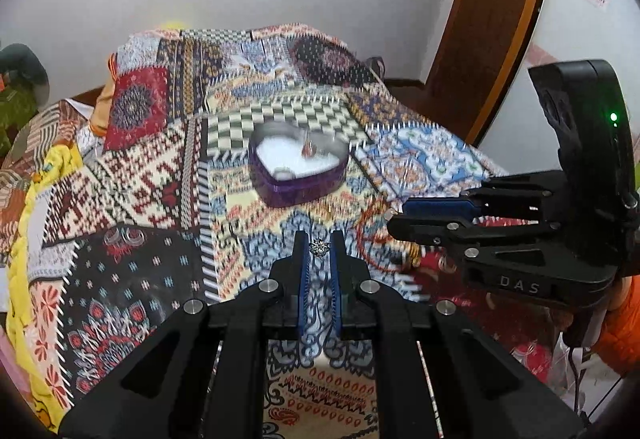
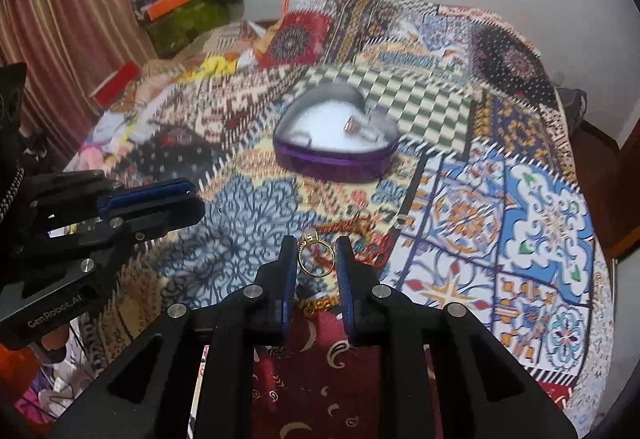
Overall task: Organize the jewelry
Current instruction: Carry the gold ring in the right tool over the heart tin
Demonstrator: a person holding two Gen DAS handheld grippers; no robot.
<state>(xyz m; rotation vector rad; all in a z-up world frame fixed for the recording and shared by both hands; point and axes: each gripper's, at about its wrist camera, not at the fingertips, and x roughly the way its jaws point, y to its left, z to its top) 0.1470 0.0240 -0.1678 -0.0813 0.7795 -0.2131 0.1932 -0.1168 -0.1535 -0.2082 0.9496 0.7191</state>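
Note:
A purple heart-shaped tin point(image 1: 298, 167) with a white lining sits open on the patterned bedspread, and a small reddish piece point(image 1: 308, 149) lies inside it. The tin also shows in the right wrist view point(image 2: 336, 155). My left gripper point(image 1: 320, 245) is shut on a small silver star-shaped jewel point(image 1: 319, 247), held above the bedspread in front of the tin. My right gripper point(image 2: 318, 251) is shut on a gold ring point(image 2: 316, 255), also short of the tin. Each gripper shows in the other's view: the right one point(image 1: 404, 213) and the left one point(image 2: 198, 199).
A red bead string point(image 2: 360, 229) and a gold chain point(image 2: 316, 305) lie on the bedspread point(image 2: 540, 239) under my right gripper. Pillows and clutter point(image 2: 180, 11) pile up at the far left. A wooden door frame point(image 1: 492, 31) stands at the right.

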